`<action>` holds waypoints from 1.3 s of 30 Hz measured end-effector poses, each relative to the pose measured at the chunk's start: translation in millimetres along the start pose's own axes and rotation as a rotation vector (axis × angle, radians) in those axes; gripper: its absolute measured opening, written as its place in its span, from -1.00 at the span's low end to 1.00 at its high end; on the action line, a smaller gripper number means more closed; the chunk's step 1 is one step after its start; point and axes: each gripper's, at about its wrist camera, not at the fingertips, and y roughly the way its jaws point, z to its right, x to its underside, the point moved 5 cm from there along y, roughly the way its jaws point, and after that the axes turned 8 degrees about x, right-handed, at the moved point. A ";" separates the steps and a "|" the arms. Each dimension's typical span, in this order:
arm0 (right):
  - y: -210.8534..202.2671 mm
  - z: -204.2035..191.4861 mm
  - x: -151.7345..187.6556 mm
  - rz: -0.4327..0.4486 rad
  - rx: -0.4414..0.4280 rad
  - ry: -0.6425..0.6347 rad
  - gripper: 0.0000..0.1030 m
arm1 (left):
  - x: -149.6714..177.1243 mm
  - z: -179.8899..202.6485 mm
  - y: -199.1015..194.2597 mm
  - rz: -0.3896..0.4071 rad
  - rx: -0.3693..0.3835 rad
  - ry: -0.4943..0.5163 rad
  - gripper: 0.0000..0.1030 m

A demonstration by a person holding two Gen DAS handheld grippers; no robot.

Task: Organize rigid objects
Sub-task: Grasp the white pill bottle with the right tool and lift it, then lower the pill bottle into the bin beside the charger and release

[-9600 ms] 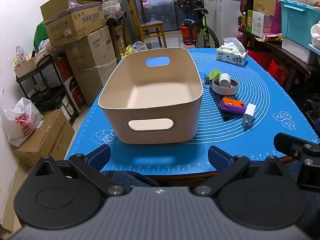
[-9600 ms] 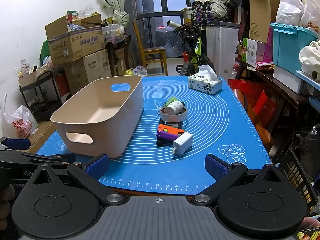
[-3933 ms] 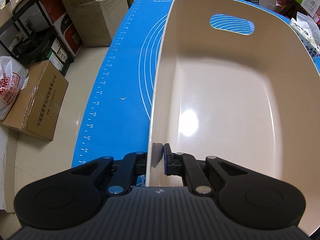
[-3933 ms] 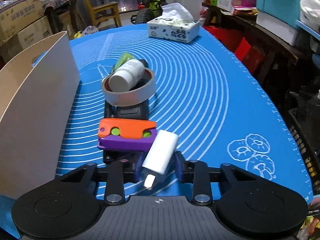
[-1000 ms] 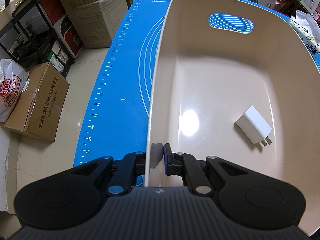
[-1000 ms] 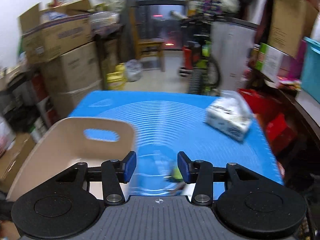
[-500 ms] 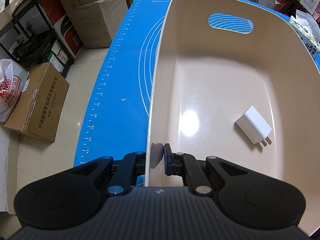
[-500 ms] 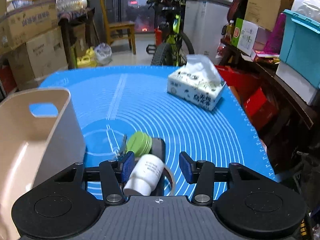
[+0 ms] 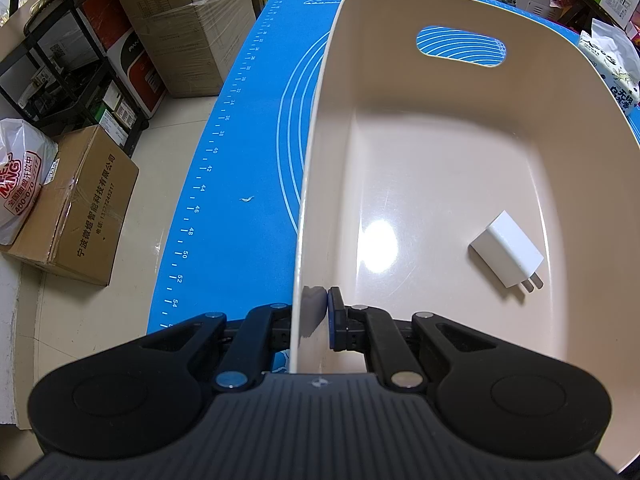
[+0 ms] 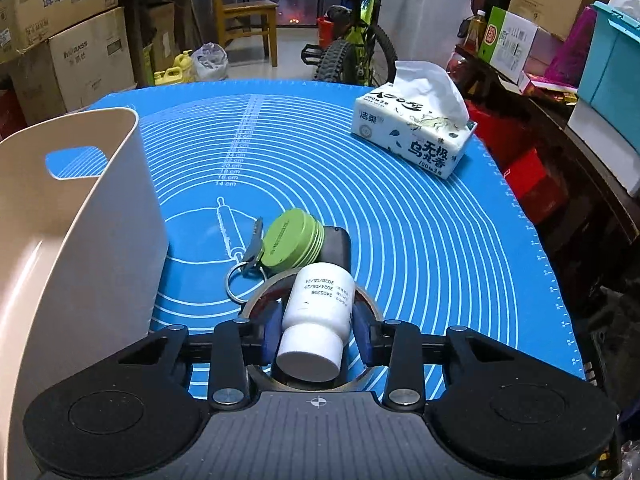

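Note:
My left gripper is shut on the near left wall of the beige bin, one pad outside and one inside. A white charger lies on the bin floor at the right. In the right wrist view my right gripper has its jaws closing around a white bottle, and both blue pads touch its sides. The bottle lies tilted in a tape ring. Behind it are a green tin with a key ring and a black device. The bin stands to the left.
A blue mat covers the table. A tissue pack sits at its far right. Cardboard boxes and a black rack stand on the floor to the left of the table, with a bicycle beyond it.
My right gripper has come down over the white bottle and its jaws have narrowed onto it. The left gripper, the bin and the charger have not moved.

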 end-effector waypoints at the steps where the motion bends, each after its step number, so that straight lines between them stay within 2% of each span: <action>1: -2.2 0.8 0.5 0.009 0.002 0.002 -0.13 | -0.2 0.3 -0.3 0.000 0.000 0.000 -0.81; 8: -26.8 6.1 -7.0 0.082 0.017 -0.006 -0.13 | 0.0 -0.1 0.0 0.000 0.000 0.000 -0.81; 13: -59.2 1.8 -23.5 0.170 0.000 -0.025 -0.13 | -0.2 0.2 -0.2 0.000 0.000 0.001 -0.81; 18: -99.5 -14.6 -44.8 0.271 -0.070 -0.030 -0.13 | -0.2 0.2 -0.1 0.000 0.000 -0.001 -0.81; 24: -133.6 -51.7 -53.1 0.333 -0.176 -0.104 -0.13 | -0.1 -0.1 0.1 0.000 0.000 0.000 -0.81; 31: -136.1 -95.6 -46.2 0.298 -0.245 -0.215 -0.13 | -0.3 0.0 0.0 0.000 0.000 0.000 -0.81; 39: -108.2 -148.9 -19.4 0.156 -0.284 -0.345 -0.13 | -0.3 -0.1 0.2 0.000 0.000 0.000 -0.81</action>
